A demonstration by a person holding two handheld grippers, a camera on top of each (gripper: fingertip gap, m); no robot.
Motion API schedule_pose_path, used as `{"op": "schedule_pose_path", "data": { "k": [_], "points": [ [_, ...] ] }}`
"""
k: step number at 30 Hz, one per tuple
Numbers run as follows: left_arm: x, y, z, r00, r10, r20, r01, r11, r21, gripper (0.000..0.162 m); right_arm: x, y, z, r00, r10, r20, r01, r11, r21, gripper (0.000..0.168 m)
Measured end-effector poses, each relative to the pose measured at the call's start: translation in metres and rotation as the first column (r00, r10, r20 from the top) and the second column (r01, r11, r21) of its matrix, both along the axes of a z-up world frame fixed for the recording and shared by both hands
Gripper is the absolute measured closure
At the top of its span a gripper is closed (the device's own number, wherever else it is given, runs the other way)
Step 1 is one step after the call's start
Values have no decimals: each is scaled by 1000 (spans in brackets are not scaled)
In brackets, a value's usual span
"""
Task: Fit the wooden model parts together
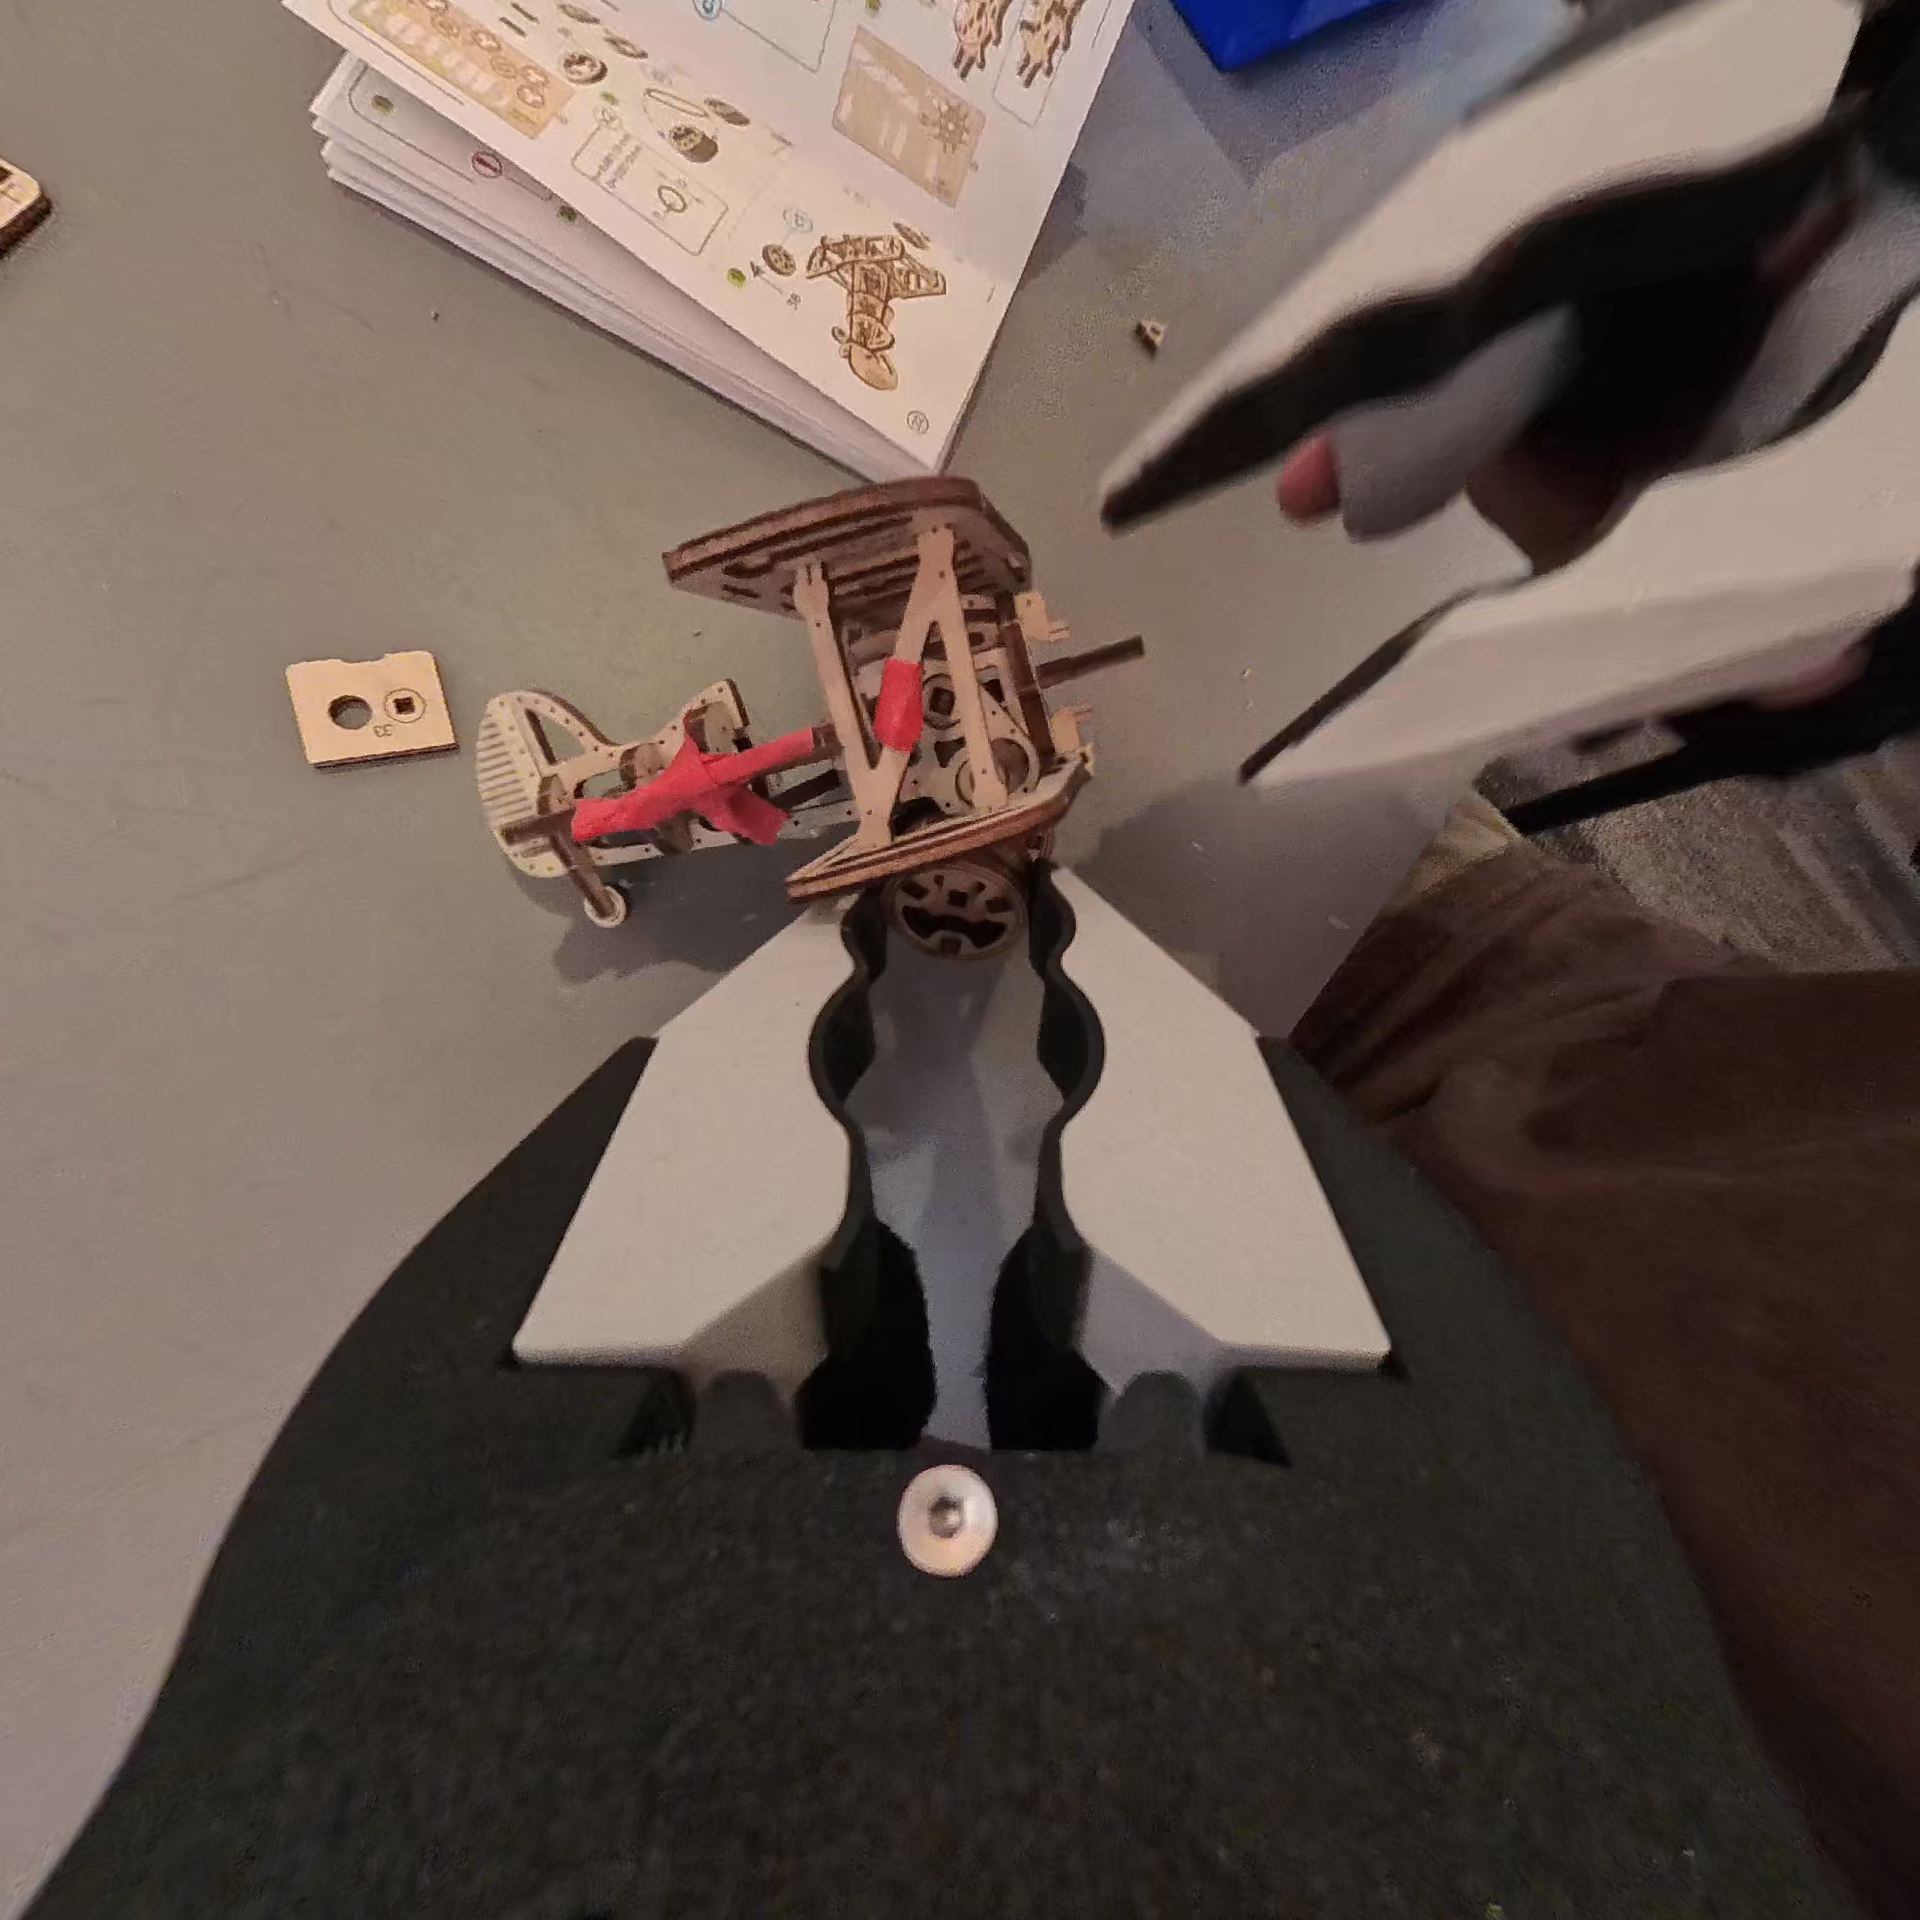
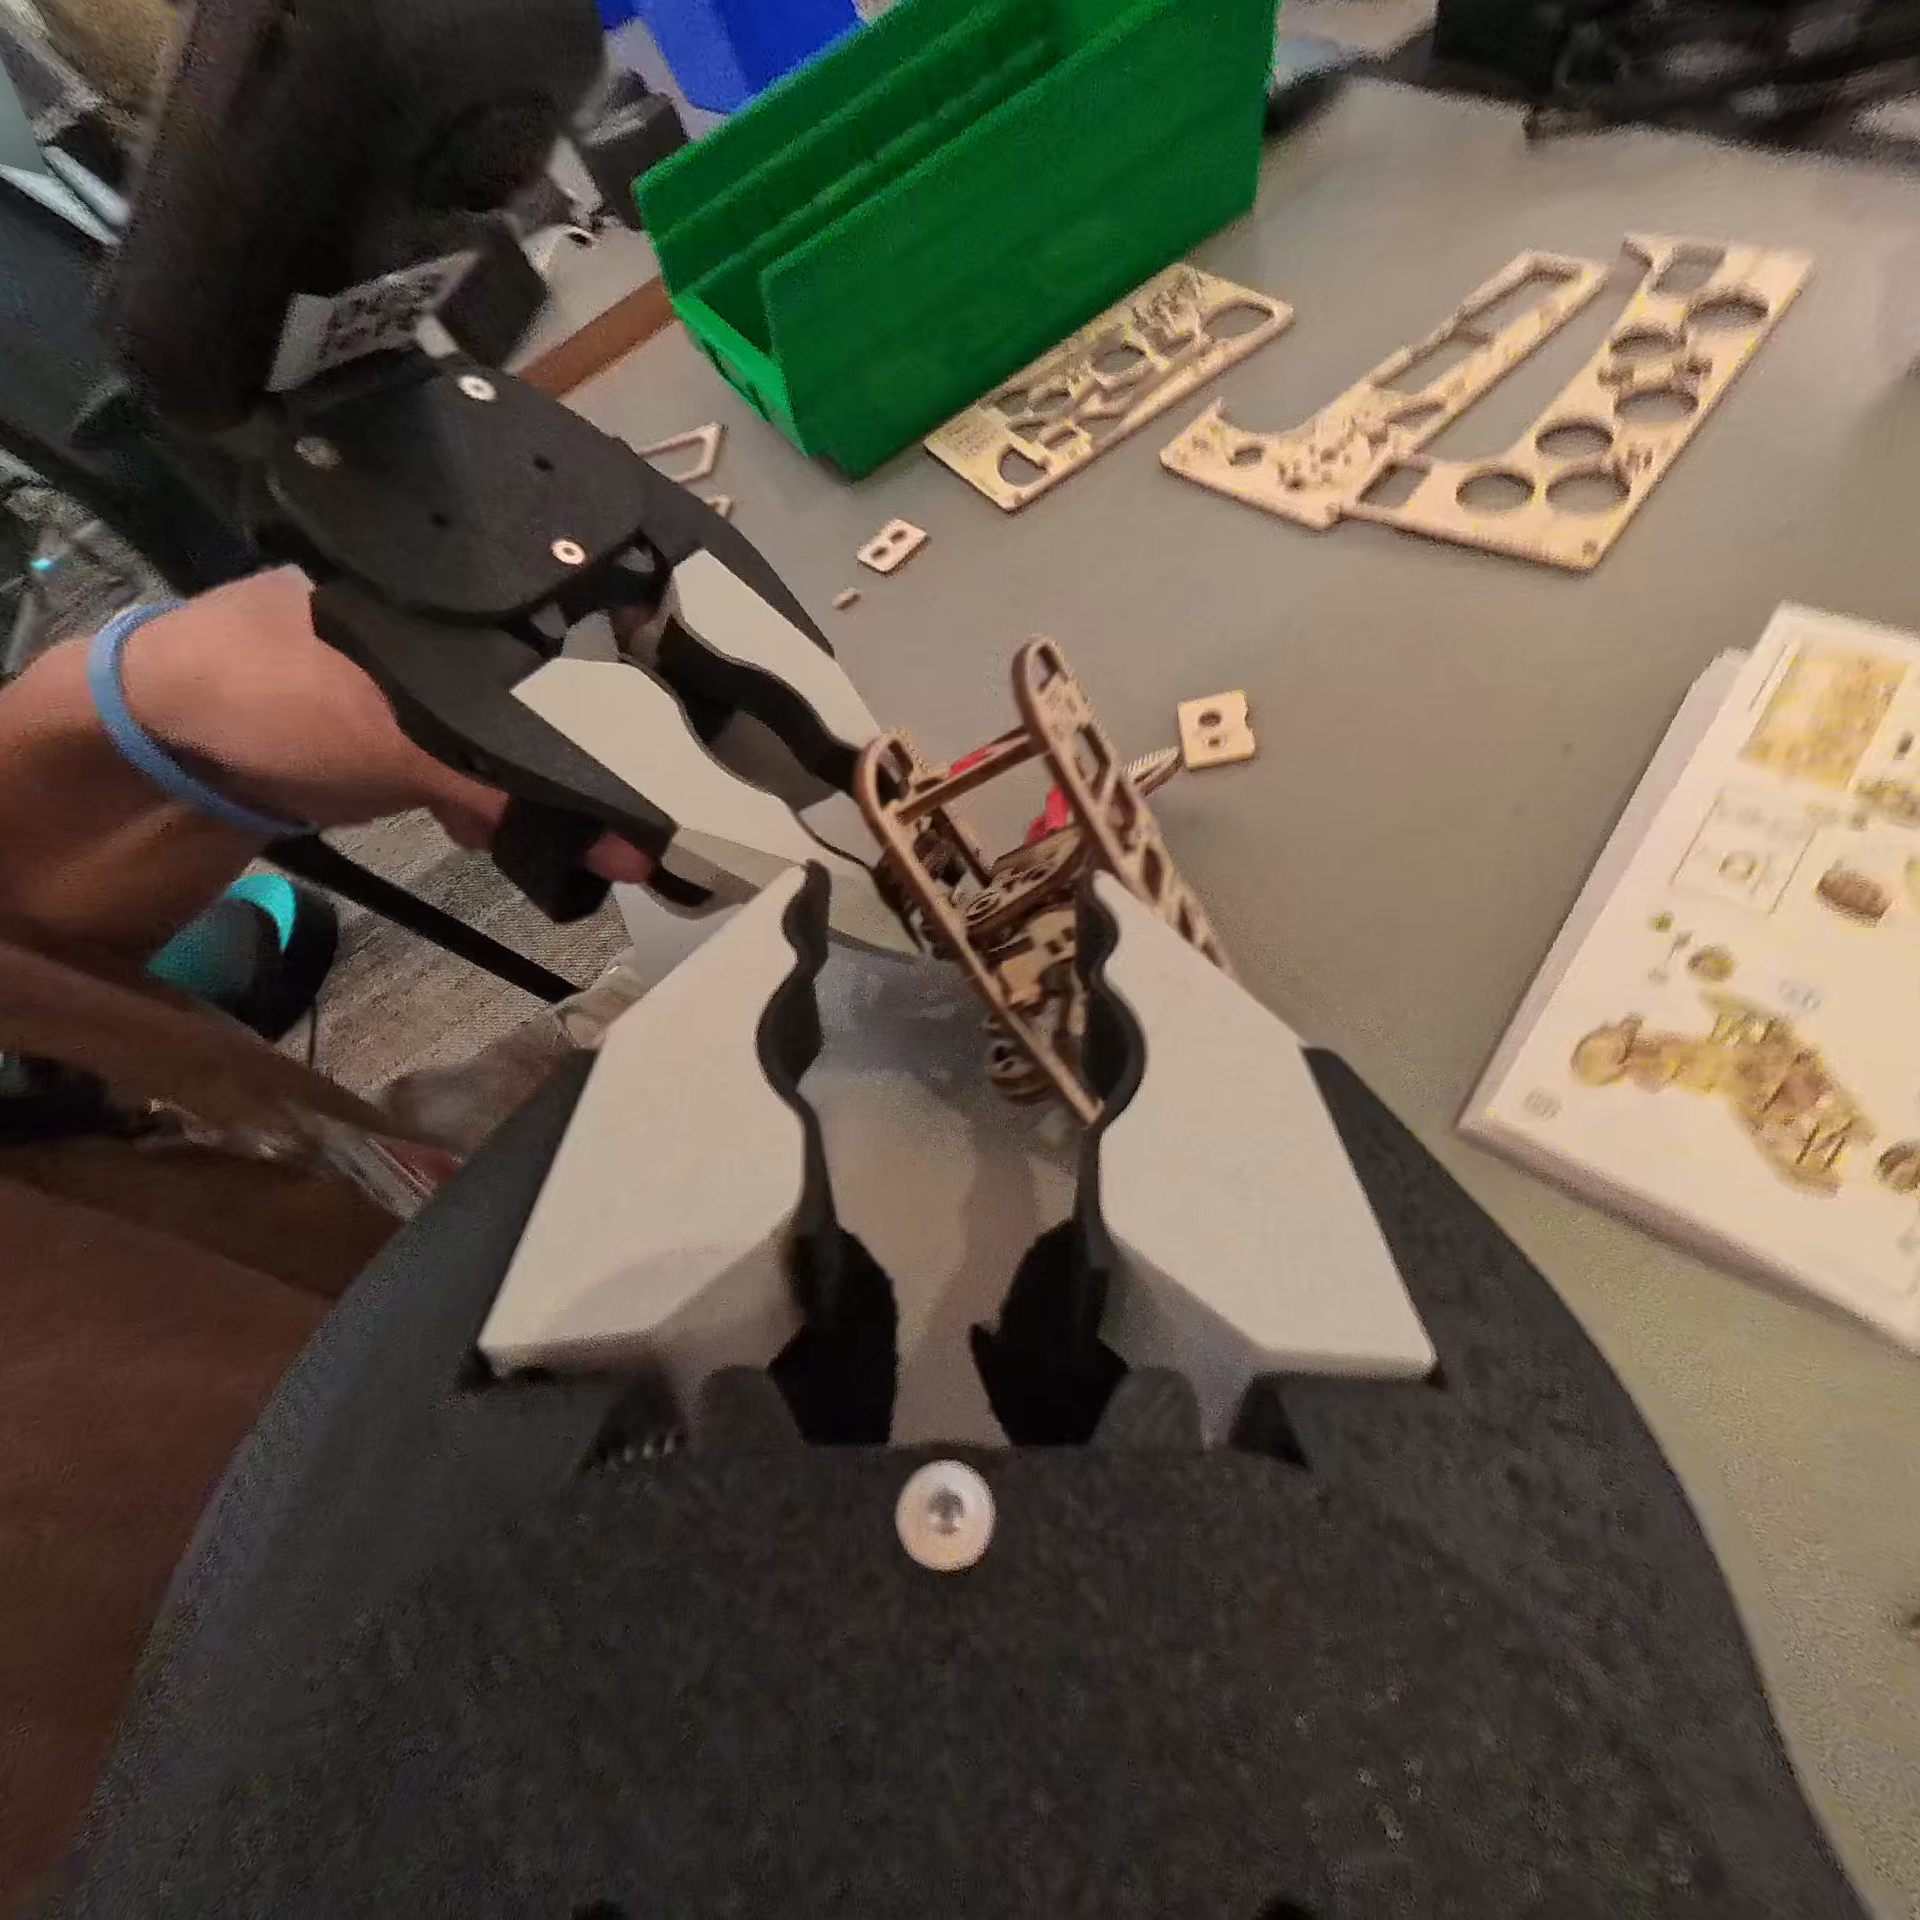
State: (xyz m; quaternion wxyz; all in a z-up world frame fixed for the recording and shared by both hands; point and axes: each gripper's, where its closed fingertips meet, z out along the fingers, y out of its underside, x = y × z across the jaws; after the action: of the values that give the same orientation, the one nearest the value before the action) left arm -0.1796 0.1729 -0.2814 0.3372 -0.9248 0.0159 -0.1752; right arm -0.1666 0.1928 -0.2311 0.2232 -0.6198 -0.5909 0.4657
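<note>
A wooden biplane model (image 1: 914, 717) with red tape (image 1: 675, 795) on its body rests on the grey table (image 1: 208, 935), tail wheel down, body tilted. My left gripper (image 1: 956, 904) is shut on its front wheel and lower wing edge. In the right wrist view the model (image 2: 997, 831) stands between the wide-apart fingers of my right gripper (image 2: 951, 894), close to the right finger (image 2: 1195, 1091). The right gripper is open. The left gripper (image 2: 862, 810) shows there gripping the wing end. In the left wrist view the right gripper (image 1: 1174, 644) is blurred, at the upper right.
A small square wooden piece with holes (image 1: 371, 709) (image 2: 1214, 729) lies beyond the tail. An open instruction booklet (image 1: 727, 208) (image 2: 1714, 987), a green bin (image 2: 966, 208) and punched wooden sheets (image 2: 1507, 416) lie farther off. The table edge (image 1: 1351, 935) runs close by the left gripper. Tip to tip, the grippers are about 6 cm apart.
</note>
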Motion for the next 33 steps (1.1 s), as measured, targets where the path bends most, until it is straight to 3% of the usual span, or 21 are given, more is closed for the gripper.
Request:
{"op": "schedule_pose_path", "data": {
  "k": [5, 8, 11, 15, 19, 22, 27, 33],
  "points": [
    [4, 7, 2, 998, 34, 45, -36, 999, 27, 138, -8, -6, -17, 989, -121, 80, 115, 990, 79, 134],
    [4, 9, 1, 1000, 20, 12, -20, 999, 37, 138, -14, -6, -18, 987, -122, 107, 118, 992, 43, 137],
    [7, 9, 1, 1000, 2, -20, -2, 999, 43, 138, -20, -10, -22, 979, -78, 188, 90, 994, -54, 134],
    [8, 11, -1, 997, 11, -74, -7, 999, 52, 138, -18, -15, -31, 948, 5, 319, 53, 984, -173, 143],
    [10, 13, 4, 987, 17, -161, 0, 995, 104, 138, -18, -17, -36, 924, 42, 379, 40, 978, -205, 147],
    [12, 14, 10, 991, 38, -125, -18, 988, 155, 139, -16, -13, -34, 928, 44, 370, 34, 979, -202, 152],
    [15, 14, 22, 994, 43, -97, -16, 964, 266, 139, -14, -14, -23, 947, 74, 311, 47, 930, -366, 155],
    [22, 13, 35, 993, 31, -114, 15, 923, 384, 139, -6, -14, -11, 963, 102, 248, 72, 791, -607, 156]
  ]
}}
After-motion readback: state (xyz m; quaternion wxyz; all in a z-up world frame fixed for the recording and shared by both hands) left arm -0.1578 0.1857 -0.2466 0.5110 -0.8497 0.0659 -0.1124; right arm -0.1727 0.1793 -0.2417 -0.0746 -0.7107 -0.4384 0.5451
